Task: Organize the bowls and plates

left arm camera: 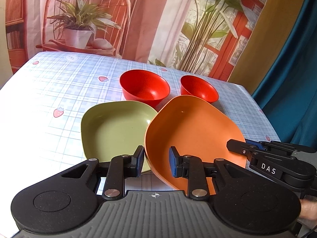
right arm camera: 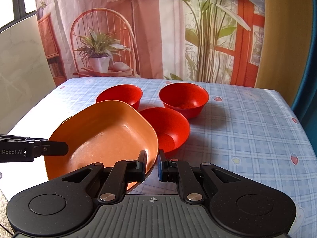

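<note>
left tool (left arm camera: pixel 156 161): clamps orange plate (left arm camera: pixel 196 130) rim | right tool (right arm camera: pixel 152 164): clamps same plate | plate: tilted above green plate (left arm camera: pixel 115 129)

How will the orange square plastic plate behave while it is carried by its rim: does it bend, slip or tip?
The orange square plastic plate probably stays stiff: its raised rim keeps its shape with the left gripper and right gripper on opposite edges. Its glossy surface may slip in the pads. It already hangs tilted over the green square plate, so it could tip further.

Two plates (left arm camera: pixel 118 127) side by side before bowls (left arm camera: pixel 144 86)
</note>
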Action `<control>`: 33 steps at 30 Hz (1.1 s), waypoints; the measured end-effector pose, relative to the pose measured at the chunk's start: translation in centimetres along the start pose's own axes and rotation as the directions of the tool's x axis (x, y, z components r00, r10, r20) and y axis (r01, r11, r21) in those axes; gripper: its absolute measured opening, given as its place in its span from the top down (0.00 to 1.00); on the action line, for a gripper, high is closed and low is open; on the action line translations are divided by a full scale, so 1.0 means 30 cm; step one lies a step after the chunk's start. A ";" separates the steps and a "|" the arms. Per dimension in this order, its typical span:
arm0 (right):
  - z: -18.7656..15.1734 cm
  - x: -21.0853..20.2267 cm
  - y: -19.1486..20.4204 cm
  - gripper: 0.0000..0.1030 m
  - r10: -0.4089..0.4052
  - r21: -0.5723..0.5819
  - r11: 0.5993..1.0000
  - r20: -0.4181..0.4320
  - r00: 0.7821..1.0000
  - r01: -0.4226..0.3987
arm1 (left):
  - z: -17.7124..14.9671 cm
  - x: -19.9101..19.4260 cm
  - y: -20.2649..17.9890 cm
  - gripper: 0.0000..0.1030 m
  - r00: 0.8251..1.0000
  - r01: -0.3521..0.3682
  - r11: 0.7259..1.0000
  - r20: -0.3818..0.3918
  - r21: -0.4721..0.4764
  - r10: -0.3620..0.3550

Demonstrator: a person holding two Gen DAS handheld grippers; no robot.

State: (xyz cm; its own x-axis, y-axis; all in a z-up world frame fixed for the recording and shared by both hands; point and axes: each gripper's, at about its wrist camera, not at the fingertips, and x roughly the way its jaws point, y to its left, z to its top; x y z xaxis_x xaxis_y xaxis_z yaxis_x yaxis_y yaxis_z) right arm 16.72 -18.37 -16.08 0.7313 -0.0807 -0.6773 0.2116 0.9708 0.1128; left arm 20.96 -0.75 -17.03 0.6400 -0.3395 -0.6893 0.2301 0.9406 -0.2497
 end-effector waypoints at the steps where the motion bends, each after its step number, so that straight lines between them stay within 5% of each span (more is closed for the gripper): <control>1: 0.004 0.006 0.010 0.90 0.004 -0.003 1.000 -0.001 1.000 -0.004 | 0.001 -0.002 0.010 0.72 1.000 -0.004 1.000 0.001 -0.003 0.004; 33: 0.034 0.159 0.188 0.88 0.106 -0.079 0.991 -0.076 0.991 -0.112 | 0.041 0.006 0.190 0.72 0.994 -0.113 0.990 -0.004 -0.083 0.113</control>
State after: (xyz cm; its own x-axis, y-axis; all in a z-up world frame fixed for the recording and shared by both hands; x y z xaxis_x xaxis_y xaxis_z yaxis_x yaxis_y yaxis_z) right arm 22.06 -13.52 -17.94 0.6981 0.0403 -0.7148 0.0761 0.9886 0.1301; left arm 23.29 4.55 -17.74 0.6588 -0.2311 -0.7160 0.0949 0.9696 -0.2256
